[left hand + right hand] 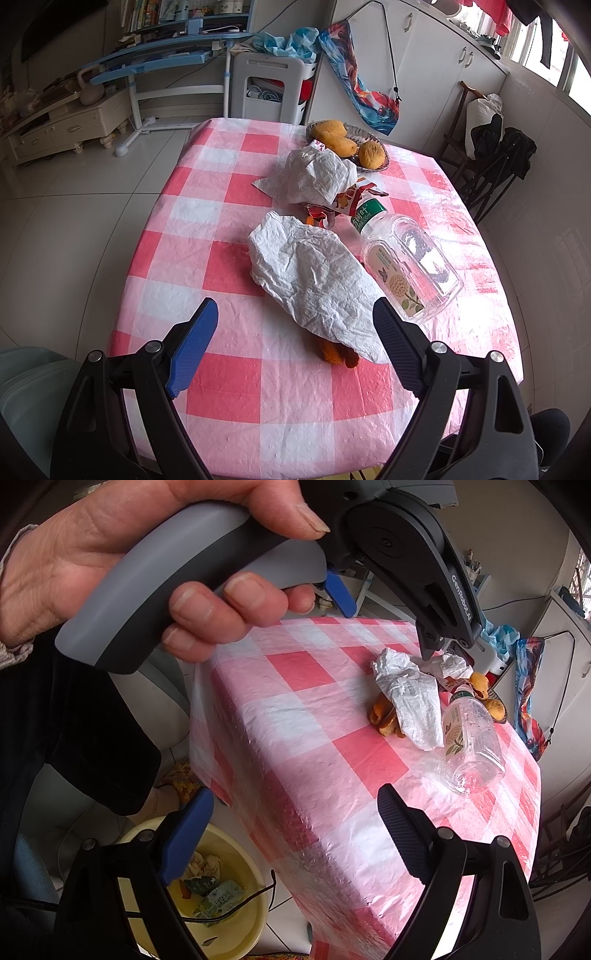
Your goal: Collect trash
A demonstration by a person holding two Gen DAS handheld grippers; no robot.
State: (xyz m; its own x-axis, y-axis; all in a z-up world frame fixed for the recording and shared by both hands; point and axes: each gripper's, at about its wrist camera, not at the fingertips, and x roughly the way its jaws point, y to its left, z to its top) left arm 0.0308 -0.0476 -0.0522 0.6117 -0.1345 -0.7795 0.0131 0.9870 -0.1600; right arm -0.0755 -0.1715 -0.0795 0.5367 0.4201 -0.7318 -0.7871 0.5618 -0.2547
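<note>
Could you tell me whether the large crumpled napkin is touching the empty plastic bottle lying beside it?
Touching. In the left wrist view the napkin lies with its right edge overlapping the bottle, no tablecloth showing between them; the right wrist view agrees.

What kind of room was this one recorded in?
Most likely a lived-in home, a dining or living area. A table with a pink checked tablecloth holds a dish of fruit, a study desk with bookshelves stands behind, and white cupboards line the wall.
</note>
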